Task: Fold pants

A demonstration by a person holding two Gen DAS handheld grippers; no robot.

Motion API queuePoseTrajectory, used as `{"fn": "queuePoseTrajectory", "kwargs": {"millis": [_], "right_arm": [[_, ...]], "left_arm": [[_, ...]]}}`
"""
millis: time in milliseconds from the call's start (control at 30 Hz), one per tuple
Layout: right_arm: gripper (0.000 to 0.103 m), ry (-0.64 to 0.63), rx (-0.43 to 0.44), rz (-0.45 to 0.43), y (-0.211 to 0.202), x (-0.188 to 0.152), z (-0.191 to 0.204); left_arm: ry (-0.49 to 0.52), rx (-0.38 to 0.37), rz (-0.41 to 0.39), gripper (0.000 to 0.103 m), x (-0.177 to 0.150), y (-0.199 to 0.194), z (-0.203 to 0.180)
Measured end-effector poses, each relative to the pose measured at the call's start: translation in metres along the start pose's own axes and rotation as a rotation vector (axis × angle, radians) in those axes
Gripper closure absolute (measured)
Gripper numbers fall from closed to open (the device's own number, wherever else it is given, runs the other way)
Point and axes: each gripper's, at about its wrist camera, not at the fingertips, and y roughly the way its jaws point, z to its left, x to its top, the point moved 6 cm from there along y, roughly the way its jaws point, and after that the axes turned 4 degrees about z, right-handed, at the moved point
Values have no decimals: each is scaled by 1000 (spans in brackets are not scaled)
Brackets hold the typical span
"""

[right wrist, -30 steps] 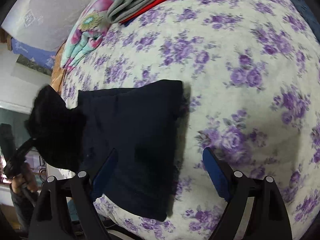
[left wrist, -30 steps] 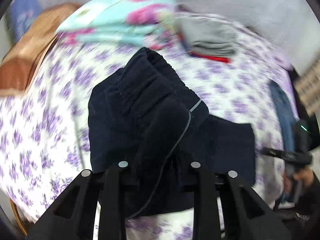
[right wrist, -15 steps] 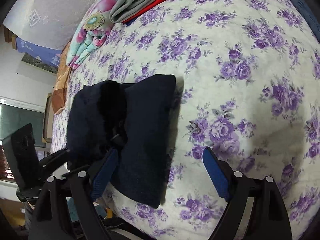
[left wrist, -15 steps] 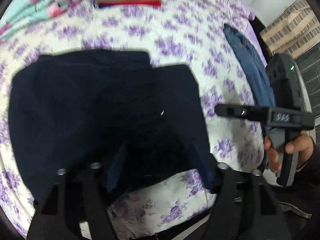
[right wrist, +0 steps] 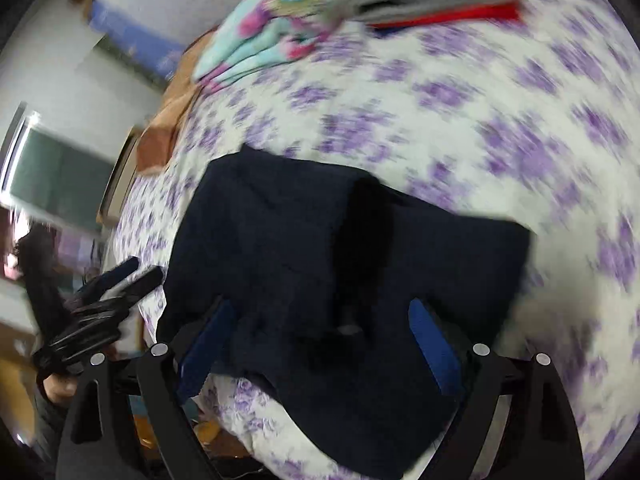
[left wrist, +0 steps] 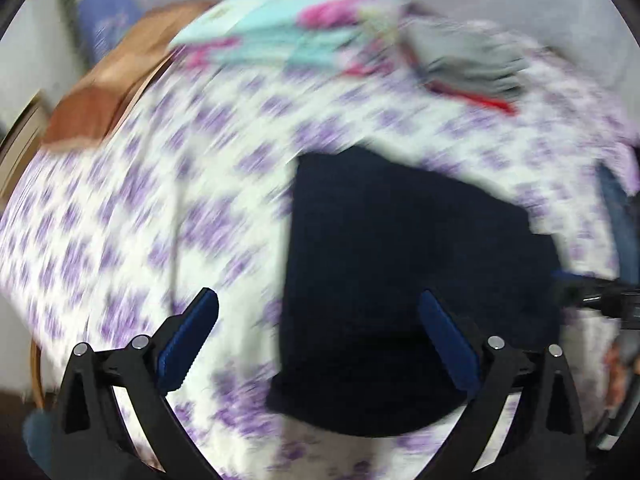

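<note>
The dark navy pants (left wrist: 400,280) lie folded in a rough rectangle on the purple-flowered bedsheet (left wrist: 140,208), near the bed's front edge. My left gripper (left wrist: 318,304) hovers above their left edge. Its jaws are opening wide and nothing is between the blue pads (left wrist: 188,340). In the right wrist view the pants (right wrist: 300,248) show a raised fold down the middle. My right gripper (right wrist: 320,308) stands open just above their near part, pads apart from the cloth. The left gripper (right wrist: 108,292) shows at the left there, held by a hand. Both views are motion-blurred.
A folded teal and pink floral quilt (left wrist: 288,28) and a grey and red clothes stack (left wrist: 472,64) sit at the bed's far side. Blue jeans (left wrist: 620,220) lie at the right edge. A wooden headboard (left wrist: 112,92) is at the left.
My left gripper let go of the bunched pants and its jaws spread wide. The pants now lie flat and folded. My right gripper has swung over the pants.
</note>
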Motion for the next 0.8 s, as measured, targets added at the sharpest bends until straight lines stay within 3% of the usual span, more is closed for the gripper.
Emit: {"fn": "queuePoseTrajectory", "kwargs": {"millis": [67, 133, 300, 367, 433, 467, 567, 700, 800], "right_arm": [[14, 34, -7, 33, 15, 3, -3], [25, 54, 15, 45, 29, 8, -3], [27, 25, -72, 73, 53, 13, 1], [47, -4, -102, 78, 52, 14, 5], [57, -23, -71, 87, 45, 14, 12], [67, -35, -55, 76, 38, 14, 17], [84, -61, 46, 6, 0, 18, 39], [89, -49, 208, -69, -54, 13, 58], [89, 15, 243, -111, -86, 3, 44]], "left_arm": [[-32, -7, 35, 5, -12, 17, 9], [-75, -41, 46, 5, -20, 23, 19], [-156, -122, 75, 4, -24, 40, 28], [-131, -91, 69, 4, -25, 42, 26], [-81, -59, 61, 4, -23, 41, 20], [-59, -57, 62, 4, -21, 39, 18], [-23, -114, 86, 5, -12, 29, 15], [35, -159, 36, 5, 5, 0, 11], [95, -215, -14, 5, 17, -20, -4]]}}
